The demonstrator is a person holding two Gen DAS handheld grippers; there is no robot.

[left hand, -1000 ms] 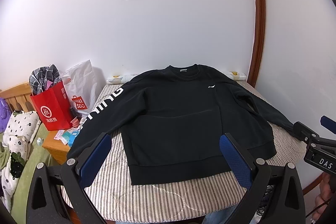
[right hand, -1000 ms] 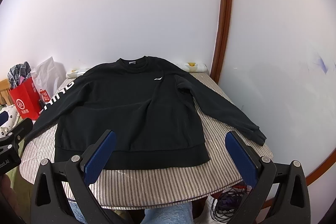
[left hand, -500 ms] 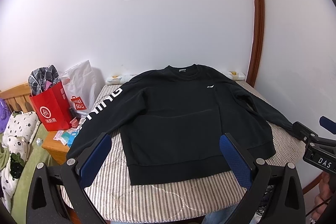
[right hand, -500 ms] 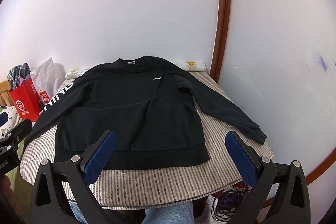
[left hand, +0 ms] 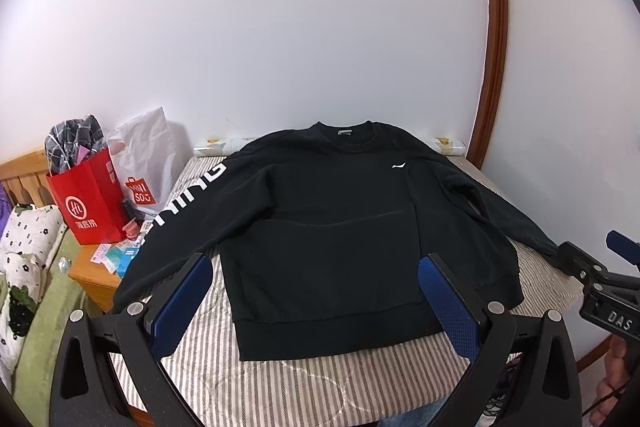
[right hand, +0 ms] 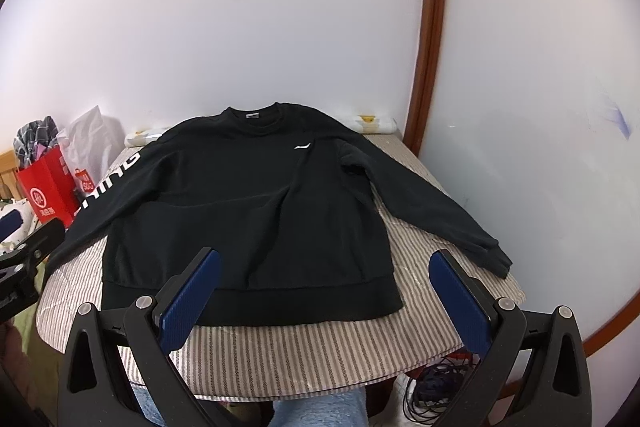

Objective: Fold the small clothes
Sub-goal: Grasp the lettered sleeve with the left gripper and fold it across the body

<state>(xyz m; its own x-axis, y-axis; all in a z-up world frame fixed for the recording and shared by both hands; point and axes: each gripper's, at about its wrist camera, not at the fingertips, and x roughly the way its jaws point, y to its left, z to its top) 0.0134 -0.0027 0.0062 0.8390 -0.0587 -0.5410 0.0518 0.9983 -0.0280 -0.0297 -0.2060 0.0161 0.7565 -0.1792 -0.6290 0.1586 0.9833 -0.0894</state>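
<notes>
A black sweatshirt lies flat, front up, on a striped table, collar toward the wall and both sleeves spread out. White letters run down its left sleeve. My left gripper hovers open over the near hem, nothing between its blue pads. My right gripper is open too, above the hem's right end. Each gripper shows at the edge of the other's view, the right one by the right cuff and the left one by the left sleeve.
A red paper bag and a white plastic bag stand on a wooden nightstand left of the table. A bed with spotted bedding lies further left. Walls close in behind and right. Cables lie on the floor; a person's knee is below.
Both views have barely shifted; the sweatshirt lies as before and both grippers stay open.
</notes>
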